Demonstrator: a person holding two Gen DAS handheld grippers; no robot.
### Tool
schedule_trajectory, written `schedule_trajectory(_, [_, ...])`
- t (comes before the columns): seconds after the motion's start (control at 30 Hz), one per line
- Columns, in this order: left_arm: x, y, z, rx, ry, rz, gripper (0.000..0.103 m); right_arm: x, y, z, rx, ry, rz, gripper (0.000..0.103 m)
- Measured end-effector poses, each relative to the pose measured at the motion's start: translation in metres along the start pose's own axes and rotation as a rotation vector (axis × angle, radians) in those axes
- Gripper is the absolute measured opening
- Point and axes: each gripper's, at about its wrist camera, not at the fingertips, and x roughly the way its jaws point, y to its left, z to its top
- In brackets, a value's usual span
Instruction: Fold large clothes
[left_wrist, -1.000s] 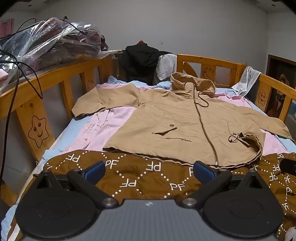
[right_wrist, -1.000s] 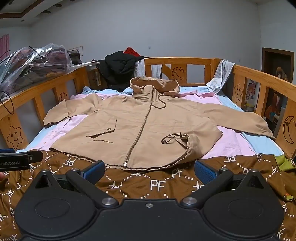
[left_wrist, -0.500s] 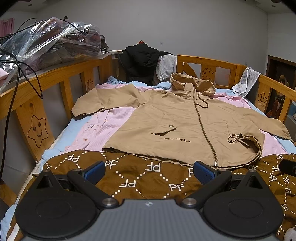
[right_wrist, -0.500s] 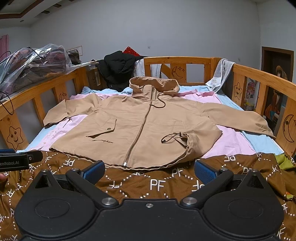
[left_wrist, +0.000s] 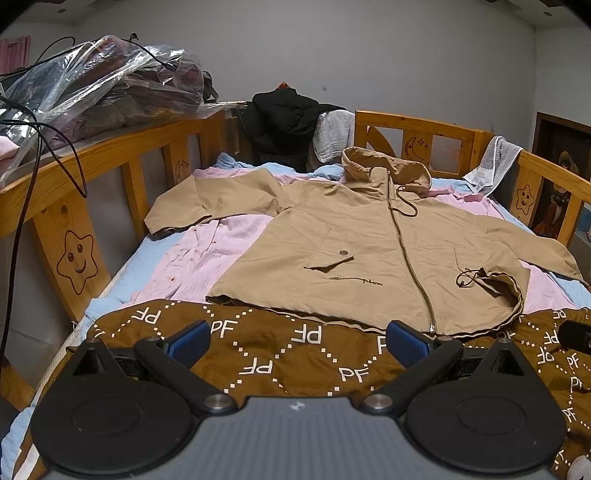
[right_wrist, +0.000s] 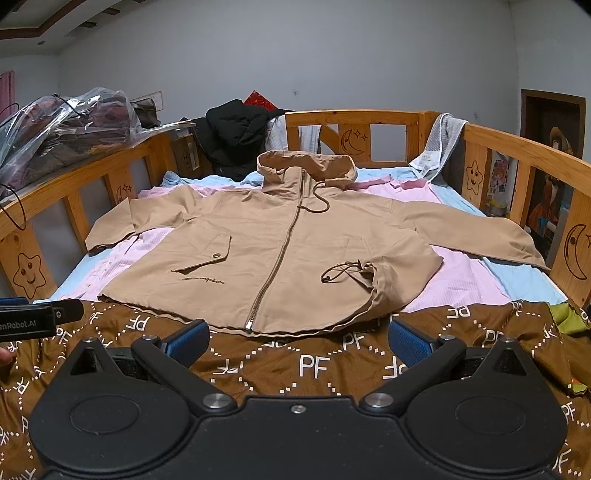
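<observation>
A tan hooded zip jacket (left_wrist: 369, 254) lies spread flat on the bed, face up, hood at the far end, both sleeves out; it also shows in the right wrist view (right_wrist: 280, 251). Its near right hem corner is turned up by a drawstring (right_wrist: 340, 273). My left gripper (left_wrist: 297, 341) is open and empty, hovering over the brown patterned blanket (left_wrist: 280, 354) just short of the jacket's hem. My right gripper (right_wrist: 299, 338) is open and empty at the same hem, nearer the zipper end. The left gripper's side (right_wrist: 37, 319) shows at the right view's left edge.
Pink garments (left_wrist: 207, 258) and a light blue sheet (right_wrist: 517, 277) lie under the jacket. Wooden rails (left_wrist: 110, 177) enclose the bed on three sides. A black coat (right_wrist: 236, 136) and grey towel (right_wrist: 436, 147) hang on the rails. A plastic-wrapped bundle (left_wrist: 103, 85) sits beyond the left rail.
Both grippers have drifted very slightly; the jacket and the bedding have not moved. Both jaws stay open.
</observation>
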Motion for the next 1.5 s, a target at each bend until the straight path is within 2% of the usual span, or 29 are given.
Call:
schedule_trajectory(1.3, [-0.0001, 0.0025, -0.0006, 0.000, -0.001, 0.001, 0.103, 0.0008, -0.0012, -0.0027, 0.008, 0.012, -0.001, 0.103])
schedule_trajectory(1.5, [0.0045, 0.0060, -0.0013, 0.001, 0.020, 0.015, 0.103, 0.0079, -0.0015, -0.0082, 0.010, 0.055, -0.010, 0.103])
